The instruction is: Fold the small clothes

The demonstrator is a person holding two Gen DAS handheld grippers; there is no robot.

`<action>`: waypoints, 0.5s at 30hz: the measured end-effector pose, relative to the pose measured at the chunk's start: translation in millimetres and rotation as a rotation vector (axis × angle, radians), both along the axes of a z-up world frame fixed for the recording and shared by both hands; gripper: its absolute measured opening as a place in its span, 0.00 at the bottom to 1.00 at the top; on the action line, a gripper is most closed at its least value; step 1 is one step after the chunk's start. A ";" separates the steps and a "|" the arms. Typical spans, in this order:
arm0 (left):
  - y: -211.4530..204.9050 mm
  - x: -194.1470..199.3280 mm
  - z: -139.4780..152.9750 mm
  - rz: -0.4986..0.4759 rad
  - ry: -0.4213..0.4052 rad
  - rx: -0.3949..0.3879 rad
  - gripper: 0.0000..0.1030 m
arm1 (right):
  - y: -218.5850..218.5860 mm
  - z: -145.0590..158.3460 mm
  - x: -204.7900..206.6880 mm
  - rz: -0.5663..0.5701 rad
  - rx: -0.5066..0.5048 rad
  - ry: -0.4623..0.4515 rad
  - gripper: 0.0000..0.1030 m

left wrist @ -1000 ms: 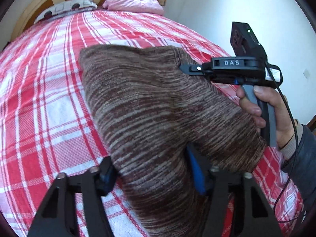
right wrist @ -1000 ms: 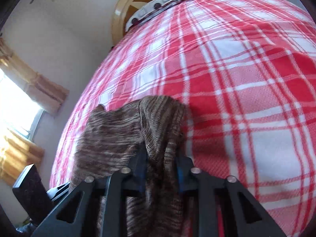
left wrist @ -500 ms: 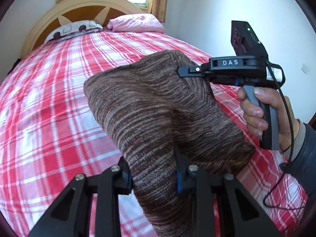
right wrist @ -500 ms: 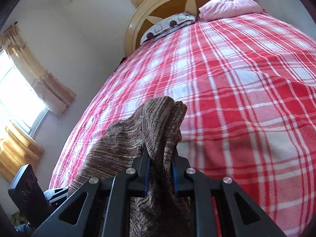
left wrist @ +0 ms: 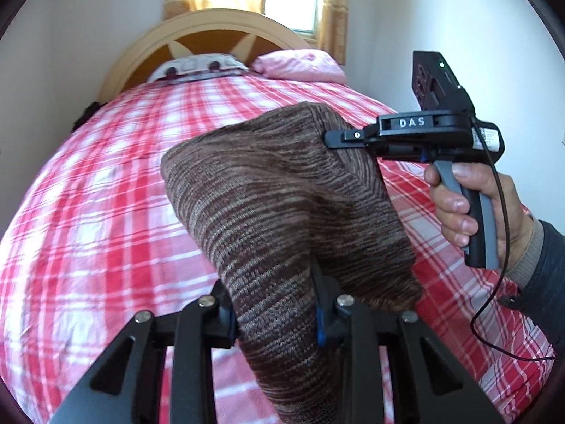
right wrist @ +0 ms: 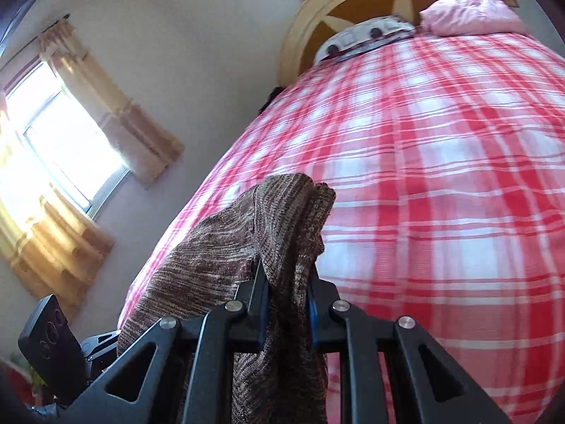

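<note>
We grip the brown knit [left wrist: 282,212] w/ both tongs — it hangs up in the air over the bed [left wrist: 88,194]. Our left tongs [left wrist: 273,312] have just been closing and now pinch a thick fold. Our right tongs [right wrist: 284,298] pinch another bunch, seen from the side in the left view [left wrist: 339,136] w/ a hand [left wrist: 473,205] on the grip. Far back — pillows [left wrist: 300,67] and headboard [left wrist: 219,35].
</note>
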State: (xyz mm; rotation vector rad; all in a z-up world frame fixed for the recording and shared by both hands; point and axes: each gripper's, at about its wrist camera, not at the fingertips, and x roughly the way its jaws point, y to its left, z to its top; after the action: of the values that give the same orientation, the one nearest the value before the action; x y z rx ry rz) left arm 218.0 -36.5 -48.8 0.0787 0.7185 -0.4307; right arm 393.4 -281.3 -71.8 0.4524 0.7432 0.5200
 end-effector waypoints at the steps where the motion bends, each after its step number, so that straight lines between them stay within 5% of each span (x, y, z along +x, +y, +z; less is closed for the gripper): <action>1: 11.0 -3.5 1.2 0.016 -0.005 -0.004 0.30 | 12.6 1.7 0.4 0.017 0.006 -0.004 0.16; 15: 128.9 -55.5 -7.0 0.230 -0.013 -0.031 0.30 | 170.0 4.4 0.7 0.211 0.045 -0.011 0.16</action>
State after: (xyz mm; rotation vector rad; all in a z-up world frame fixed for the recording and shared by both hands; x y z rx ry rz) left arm 162.5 92.5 -55.8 -0.0307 0.6984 -0.2210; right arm 394.1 -111.3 -67.4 0.4147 0.7739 0.7373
